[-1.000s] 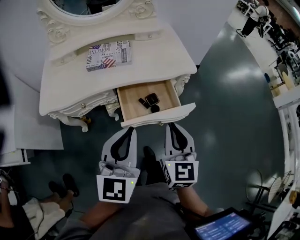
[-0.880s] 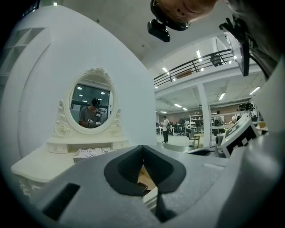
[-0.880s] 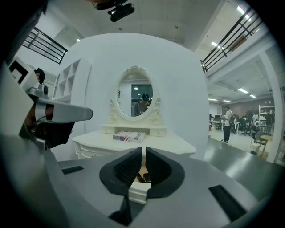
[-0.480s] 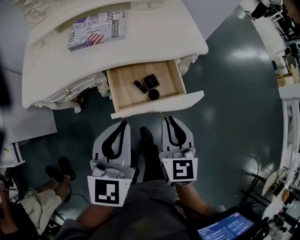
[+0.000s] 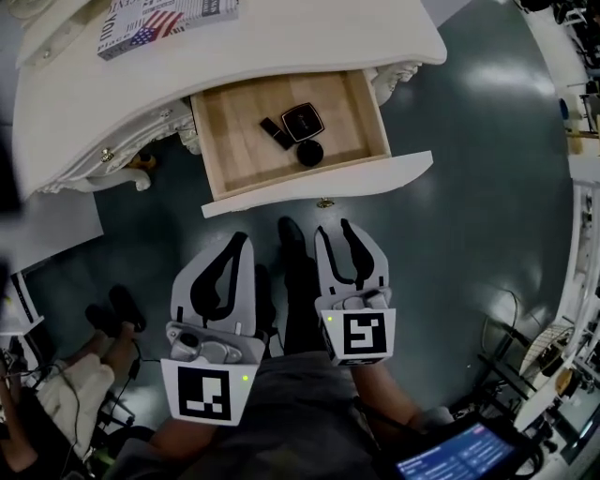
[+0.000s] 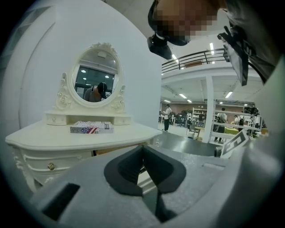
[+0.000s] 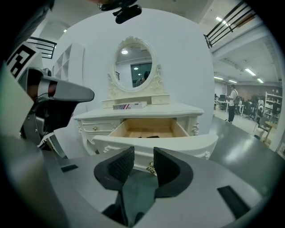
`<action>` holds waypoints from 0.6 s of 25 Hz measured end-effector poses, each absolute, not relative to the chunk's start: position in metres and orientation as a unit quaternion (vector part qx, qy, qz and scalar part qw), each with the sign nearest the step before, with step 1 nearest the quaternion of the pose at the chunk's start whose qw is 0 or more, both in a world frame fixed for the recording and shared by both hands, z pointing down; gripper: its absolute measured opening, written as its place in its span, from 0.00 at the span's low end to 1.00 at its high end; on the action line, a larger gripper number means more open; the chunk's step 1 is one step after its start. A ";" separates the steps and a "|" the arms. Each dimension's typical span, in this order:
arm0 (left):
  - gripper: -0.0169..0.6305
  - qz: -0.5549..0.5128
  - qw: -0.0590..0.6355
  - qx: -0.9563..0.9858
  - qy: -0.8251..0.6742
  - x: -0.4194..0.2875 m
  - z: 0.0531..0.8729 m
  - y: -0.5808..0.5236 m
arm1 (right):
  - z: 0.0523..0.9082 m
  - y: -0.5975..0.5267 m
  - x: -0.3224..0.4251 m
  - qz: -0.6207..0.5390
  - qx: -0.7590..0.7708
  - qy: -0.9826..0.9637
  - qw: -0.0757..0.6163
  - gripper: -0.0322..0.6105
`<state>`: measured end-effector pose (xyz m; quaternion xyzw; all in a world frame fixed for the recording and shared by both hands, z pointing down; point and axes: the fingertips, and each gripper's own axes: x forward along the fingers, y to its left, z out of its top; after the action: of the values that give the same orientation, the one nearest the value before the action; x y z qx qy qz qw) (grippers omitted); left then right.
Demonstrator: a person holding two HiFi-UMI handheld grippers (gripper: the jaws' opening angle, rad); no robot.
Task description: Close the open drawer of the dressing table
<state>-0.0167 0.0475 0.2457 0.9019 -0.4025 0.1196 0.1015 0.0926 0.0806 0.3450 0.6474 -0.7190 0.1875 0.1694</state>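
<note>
I'm looking steeply down on the white carved dressing table (image 5: 281, 52). Its drawer with a pale wooden inside and curved white front (image 5: 375, 176) stands pulled well out from under the right part of the counter. On the drawer floor lie a square black compact (image 5: 304, 120), a small dark tube (image 5: 276, 133) just beside it, and a round black lid-like piece (image 5: 309, 153) nearer the front. A small brass knob (image 5: 325, 202) hangs at the middle of the drawer front.

My right hand-held gripper (image 5: 334, 230) sits just short of that front, apart from it. Its jaws are opening, with nothing between the pads. In the right gripper view the knob shows through the gap, farther off. My left hand-held gripper (image 5: 242, 240) hangs beside the right one, its jaws pressed together at the tips on nothing, also clear of the drawer.

A flat box printed with stars and stripes (image 5: 159, 23) lies on the counter at the back left. An oval white-framed mirror (image 7: 135, 67) stands behind it.
</note>
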 end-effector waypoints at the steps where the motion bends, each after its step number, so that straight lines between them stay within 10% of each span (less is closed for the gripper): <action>1: 0.05 0.121 0.105 0.901 -0.403 -0.016 0.250 0.047 | 0.349 0.081 0.092 0.191 0.646 -0.719 0.170 0.23; 15: 0.05 0.125 0.125 0.897 -0.404 -0.005 0.274 0.028 | 0.386 0.066 0.104 0.211 0.632 -0.719 0.197 0.25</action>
<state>-0.0054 0.0275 0.2737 0.8974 -0.4043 0.1245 0.1249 0.1036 0.0663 0.3855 0.6325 -0.7189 0.2110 0.1967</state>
